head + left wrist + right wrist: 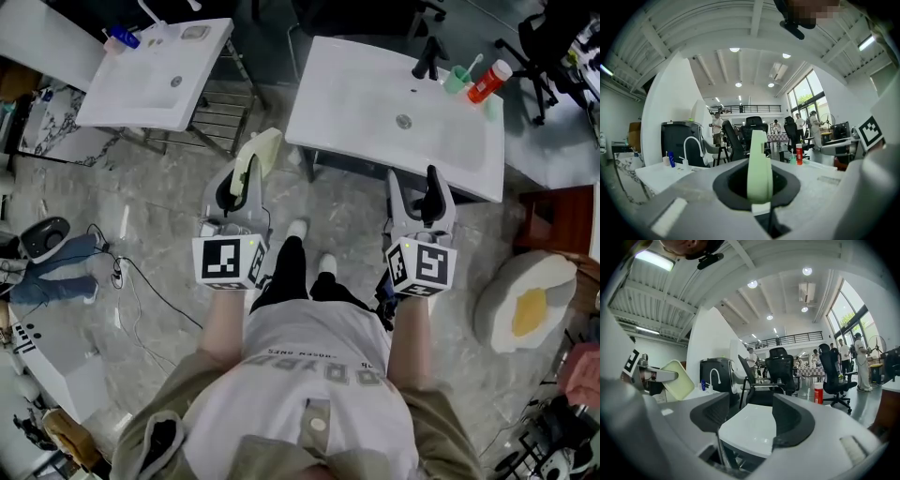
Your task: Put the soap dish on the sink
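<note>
At the far left of the head view, cables trail over the grey veined floor. Above them we see a white basin on a wire rack, with a blue bottle on it. Our left gripper pinches the soap dish, which stands on edge in the air over the floor, between the two basins and touching neither. To its right lies the sink, a white slab with a black tap, a green cup and a red bottle crowded along its far edge. Its near part is bare. Our right gripper hovers just before that sink's near rim, jaws spread and holding nothing. An egg-shaped cushion sits on the floor at the far right.

The left basin's tap is cut off by the top of the head view. In the left gripper view we meet the dish edge-on, a thin strip, so its inside is hidden there.

The dish is pale green, smooth, and a rounded rectangle with a raised rim. Both basins look glossy and flat-topped.
</note>
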A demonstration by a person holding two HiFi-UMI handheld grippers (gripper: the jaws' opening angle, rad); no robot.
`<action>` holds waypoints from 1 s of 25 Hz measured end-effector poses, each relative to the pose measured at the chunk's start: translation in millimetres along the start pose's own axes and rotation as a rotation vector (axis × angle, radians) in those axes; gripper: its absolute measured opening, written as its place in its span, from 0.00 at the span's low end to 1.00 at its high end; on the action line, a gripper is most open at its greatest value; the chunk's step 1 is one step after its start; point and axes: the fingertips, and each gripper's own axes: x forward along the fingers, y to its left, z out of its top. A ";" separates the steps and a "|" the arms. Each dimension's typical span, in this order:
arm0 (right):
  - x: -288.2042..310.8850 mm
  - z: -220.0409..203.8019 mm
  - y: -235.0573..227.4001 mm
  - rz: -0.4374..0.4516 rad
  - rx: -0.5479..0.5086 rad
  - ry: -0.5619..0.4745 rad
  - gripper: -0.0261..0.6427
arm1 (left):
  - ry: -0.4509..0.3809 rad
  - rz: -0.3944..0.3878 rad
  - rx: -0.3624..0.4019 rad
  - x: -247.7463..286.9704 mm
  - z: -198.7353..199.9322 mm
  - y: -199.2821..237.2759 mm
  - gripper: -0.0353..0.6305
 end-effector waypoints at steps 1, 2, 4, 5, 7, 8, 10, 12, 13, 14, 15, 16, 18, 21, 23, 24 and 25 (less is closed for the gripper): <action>5.4 0.3 1.4 -0.010 -0.001 0.000 0.47 | -0.002 -0.011 -0.001 6.1 0.1 4.6 0.08; 11.4 1.1 2.8 -0.021 -0.002 0.000 0.47 | -0.005 -0.023 -0.002 12.7 0.6 9.2 0.08; 24.6 4.0 5.1 -0.043 0.000 0.000 0.47 | -0.009 -0.047 -0.003 27.4 2.8 19.0 0.08; 31.8 6.0 6.1 -0.053 0.003 -0.001 0.47 | -0.011 -0.058 -0.004 35.2 4.5 24.4 0.08; 46.5 10.4 8.3 -0.069 0.007 -0.004 0.47 | -0.019 -0.076 -0.003 51.6 9.4 35.6 0.08; 53.6 12.9 9.1 -0.077 0.007 -0.008 0.47 | -0.026 -0.088 0.001 60.1 12.7 40.4 0.08; 66.9 18.2 9.7 -0.095 0.010 -0.019 0.47 | -0.043 -0.113 0.009 76.8 19.2 49.2 0.08; 79.3 23.2 10.9 -0.114 0.014 -0.031 0.47 | -0.060 -0.138 0.012 92.2 24.1 57.8 0.08; 84.8 25.5 12.2 -0.122 0.013 -0.037 0.47 | -0.068 -0.150 0.012 99.0 25.8 61.8 0.08; 89.7 27.6 13.7 -0.129 0.011 -0.040 0.47 | -0.074 -0.161 0.009 105.0 27.1 65.5 0.08; 94.1 29.5 15.2 -0.137 0.007 -0.043 0.47 | -0.078 -0.173 0.007 110.4 28.3 68.7 0.08; 98.1 31.4 16.2 -0.145 0.004 -0.045 0.47 | -0.083 -0.185 0.005 115.6 29.6 71.3 0.08; 105.5 34.9 16.5 -0.164 -0.002 -0.050 0.47 | -0.093 -0.210 0.002 126.1 32.4 75.2 0.08; 115.9 37.6 16.6 -0.188 -0.011 -0.053 0.47 | -0.103 -0.237 -0.007 140.7 34.0 80.5 0.08; 120.6 35.3 17.6 -0.199 -0.013 -0.047 0.47 | -0.103 -0.249 -0.018 147.4 31.4 84.2 0.08; 122.2 33.0 17.9 -0.204 -0.012 -0.040 0.47 | -0.100 -0.254 -0.023 149.8 29.4 85.5 0.08; 123.3 30.6 17.6 -0.208 -0.011 -0.031 0.47 | -0.096 -0.259 -0.028 151.9 27.4 86.1 0.08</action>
